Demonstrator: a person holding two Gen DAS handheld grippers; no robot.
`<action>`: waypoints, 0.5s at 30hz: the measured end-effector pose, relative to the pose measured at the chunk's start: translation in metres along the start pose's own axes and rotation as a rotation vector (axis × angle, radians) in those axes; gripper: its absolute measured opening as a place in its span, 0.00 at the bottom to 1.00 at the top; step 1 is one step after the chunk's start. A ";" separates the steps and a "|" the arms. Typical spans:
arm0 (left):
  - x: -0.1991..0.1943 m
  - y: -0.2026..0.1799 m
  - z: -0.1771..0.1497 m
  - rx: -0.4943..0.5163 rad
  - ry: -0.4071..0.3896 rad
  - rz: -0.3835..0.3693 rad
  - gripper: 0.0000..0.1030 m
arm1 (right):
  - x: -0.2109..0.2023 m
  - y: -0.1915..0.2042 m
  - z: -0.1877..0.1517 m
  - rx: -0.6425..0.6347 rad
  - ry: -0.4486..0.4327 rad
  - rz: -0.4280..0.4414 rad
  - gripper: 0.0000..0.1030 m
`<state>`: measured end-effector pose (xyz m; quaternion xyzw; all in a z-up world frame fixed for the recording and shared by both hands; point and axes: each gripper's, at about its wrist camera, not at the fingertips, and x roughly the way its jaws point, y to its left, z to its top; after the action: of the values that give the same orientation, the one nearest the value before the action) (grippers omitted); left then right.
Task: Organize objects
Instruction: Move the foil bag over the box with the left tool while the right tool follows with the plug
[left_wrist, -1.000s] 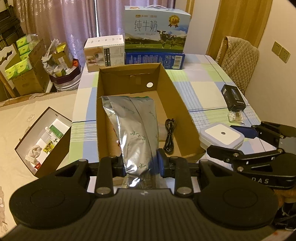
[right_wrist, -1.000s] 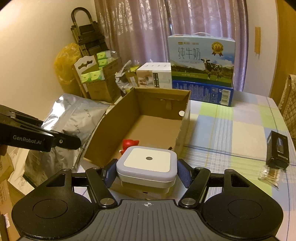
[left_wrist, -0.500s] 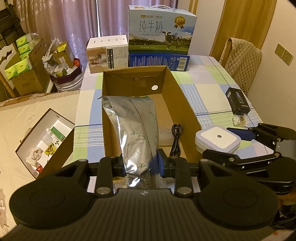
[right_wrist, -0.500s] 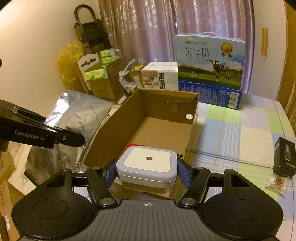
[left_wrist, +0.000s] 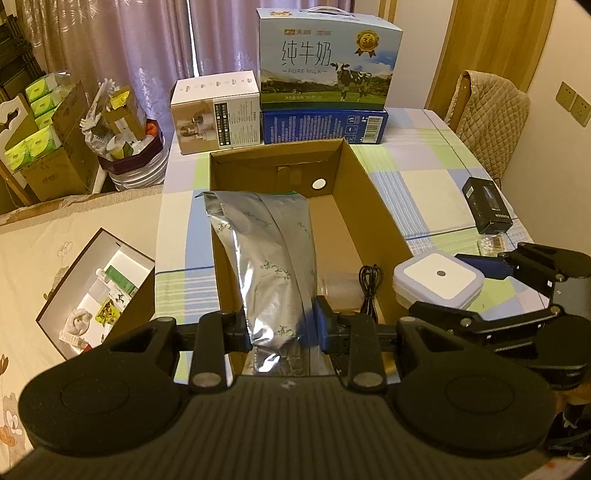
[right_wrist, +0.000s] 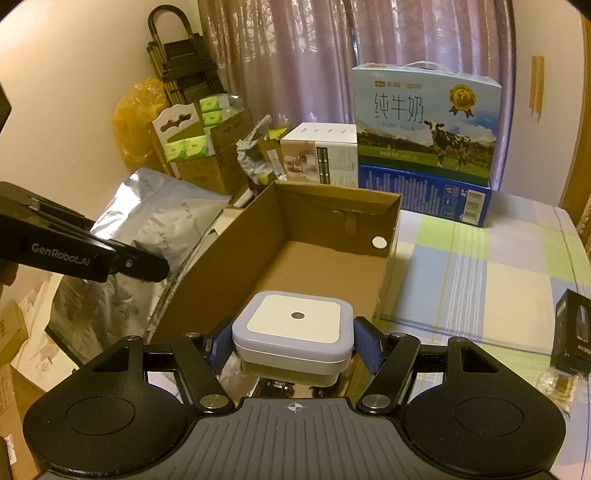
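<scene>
An open cardboard box (left_wrist: 384, 218) (right_wrist: 229, 266) lies on the checked tablecloth. My left gripper (left_wrist: 282, 326) is shut on a long silver foil bag (left_wrist: 273, 258), held above the box's left side; the right wrist view shows the same bag (right_wrist: 147, 236) just left of the box wall. My right gripper (right_wrist: 291, 343) is shut on a white square night light (right_wrist: 293, 328), at the box's near edge. The left wrist view shows the light (left_wrist: 437, 277) over the box's right wall. A black cable (left_wrist: 371, 286) lies inside the box.
A milk carton (left_wrist: 328, 62) on a blue box (left_wrist: 325, 125) and a white carton (left_wrist: 216, 118) stand behind the box. A small black box (left_wrist: 487, 205) lies on the table at right. An open shallow box (left_wrist: 96, 295) with small items sits at left. A padded chair (left_wrist: 491, 110) is at far right.
Both grippers have moved forward toward the cardboard box, keeping hold of the bag and the night light. The night light now hangs over the box's near edge.
</scene>
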<state>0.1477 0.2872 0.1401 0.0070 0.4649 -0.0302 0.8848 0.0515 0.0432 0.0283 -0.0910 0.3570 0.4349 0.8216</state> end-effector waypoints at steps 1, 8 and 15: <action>0.003 0.001 0.003 -0.001 0.002 -0.001 0.25 | 0.003 0.001 0.002 -0.004 0.001 0.001 0.63; 0.021 0.006 0.018 0.004 0.017 -0.002 0.25 | 0.023 -0.001 0.012 -0.010 0.022 0.009 0.63; 0.037 0.011 0.027 0.005 0.031 -0.003 0.25 | 0.039 -0.005 0.014 -0.011 0.039 0.010 0.63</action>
<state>0.1913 0.2954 0.1243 0.0090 0.4783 -0.0327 0.8775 0.0772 0.0716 0.0116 -0.1022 0.3712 0.4390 0.8118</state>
